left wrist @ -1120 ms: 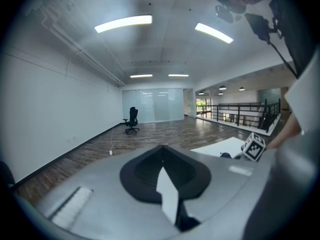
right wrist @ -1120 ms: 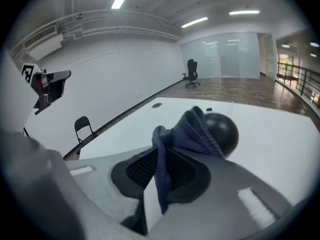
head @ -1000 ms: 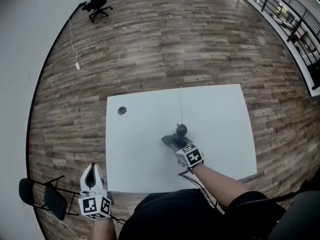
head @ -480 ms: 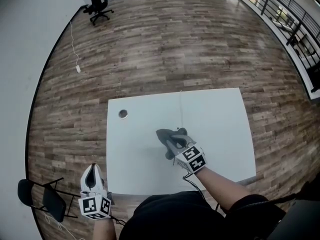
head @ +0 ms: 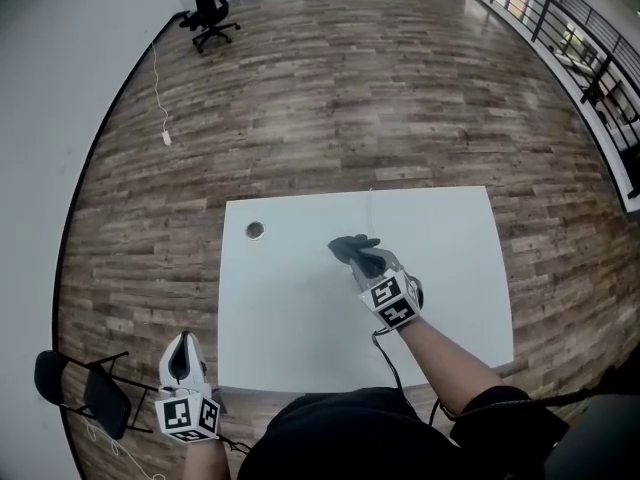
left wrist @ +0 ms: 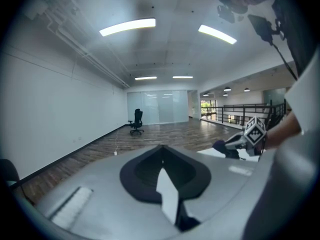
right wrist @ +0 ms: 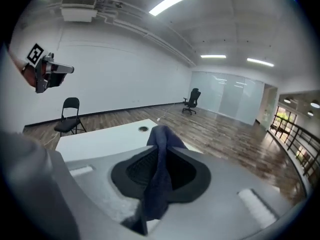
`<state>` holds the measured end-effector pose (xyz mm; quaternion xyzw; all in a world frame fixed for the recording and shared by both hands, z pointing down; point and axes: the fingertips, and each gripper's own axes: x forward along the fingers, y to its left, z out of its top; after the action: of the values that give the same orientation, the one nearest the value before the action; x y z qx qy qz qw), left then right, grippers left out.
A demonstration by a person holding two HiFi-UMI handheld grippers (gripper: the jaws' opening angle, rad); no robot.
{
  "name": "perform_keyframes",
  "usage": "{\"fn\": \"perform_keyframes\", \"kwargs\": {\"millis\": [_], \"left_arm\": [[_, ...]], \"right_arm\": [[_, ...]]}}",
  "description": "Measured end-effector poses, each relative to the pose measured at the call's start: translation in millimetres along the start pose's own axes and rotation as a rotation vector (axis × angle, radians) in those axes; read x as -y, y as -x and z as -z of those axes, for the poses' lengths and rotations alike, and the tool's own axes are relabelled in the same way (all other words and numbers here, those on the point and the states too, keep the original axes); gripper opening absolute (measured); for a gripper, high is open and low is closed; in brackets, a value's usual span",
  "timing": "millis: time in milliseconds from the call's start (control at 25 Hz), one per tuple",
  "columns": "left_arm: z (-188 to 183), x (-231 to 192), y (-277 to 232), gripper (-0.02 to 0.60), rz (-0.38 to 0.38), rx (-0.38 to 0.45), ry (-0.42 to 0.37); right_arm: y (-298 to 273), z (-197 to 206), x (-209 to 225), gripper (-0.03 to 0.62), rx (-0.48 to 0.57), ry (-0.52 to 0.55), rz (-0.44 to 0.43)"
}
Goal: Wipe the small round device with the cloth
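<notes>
My right gripper is over the middle of the white table, shut on a dark grey cloth. The cloth hangs in a bunch from the jaws, clear of the table top. In the right gripper view the cloth runs up between the closed jaws. The small round device does not show; the cloth and gripper cover its spot. Its thin cable leads to the table's far edge. My left gripper is low at the left, off the table's near corner, shut and holding nothing.
A round grommet hole sits near the table's far left corner. A black folding chair stands on the wood floor by my left gripper. An office chair is far off by the wall. A railing runs along the right.
My right gripper has risen from the table with the cloth and rolled. The device, visible beside the cloth a second ago, is now covered. My left gripper has stayed put.
</notes>
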<state>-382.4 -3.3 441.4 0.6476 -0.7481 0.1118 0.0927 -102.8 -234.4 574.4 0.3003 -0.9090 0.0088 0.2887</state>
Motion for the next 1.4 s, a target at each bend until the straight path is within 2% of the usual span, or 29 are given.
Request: {"fn": "perform_keyframes", "kwargs": {"millis": [200, 480, 720, 920, 1240, 1400], "left_arm": [[1.6, -1.4, 3.5, 0.008, -0.011, -0.008, -0.003], [-0.6, 4.1, -0.3, 0.008, 0.002, -0.015, -0.015], [-1.0, 4.8, -2.7, 0.008, 0.007, -0.016, -0.016], [0.0, 5.2, -4.1, 0.008, 0.015, -0.019, -0.016], [0.1, 10.9, -9.9, 0.008, 0.037, -0.023, -0.026], [-0.9, 13.4, -11.4, 0.008, 0.048, -0.022, -0.027]], "right_arm": [[-11.7, 26.6, 1.4, 0.054, -0.036, -0.111, -0.016], [-11.5, 26.9, 7.4, 0.054, -0.019, -0.143, 0.014], [-3.0, 34.8, 21.9, 0.054, 0.023, -0.205, 0.109], [1.9, 56.9, 39.6, 0.052, -0.012, -0.272, 0.156], [6.5, 73.5, 43.1, 0.051, -0.064, -0.237, 0.170], [6.8, 91.0, 40.9, 0.049, -0.123, -0.235, 0.162]]}}
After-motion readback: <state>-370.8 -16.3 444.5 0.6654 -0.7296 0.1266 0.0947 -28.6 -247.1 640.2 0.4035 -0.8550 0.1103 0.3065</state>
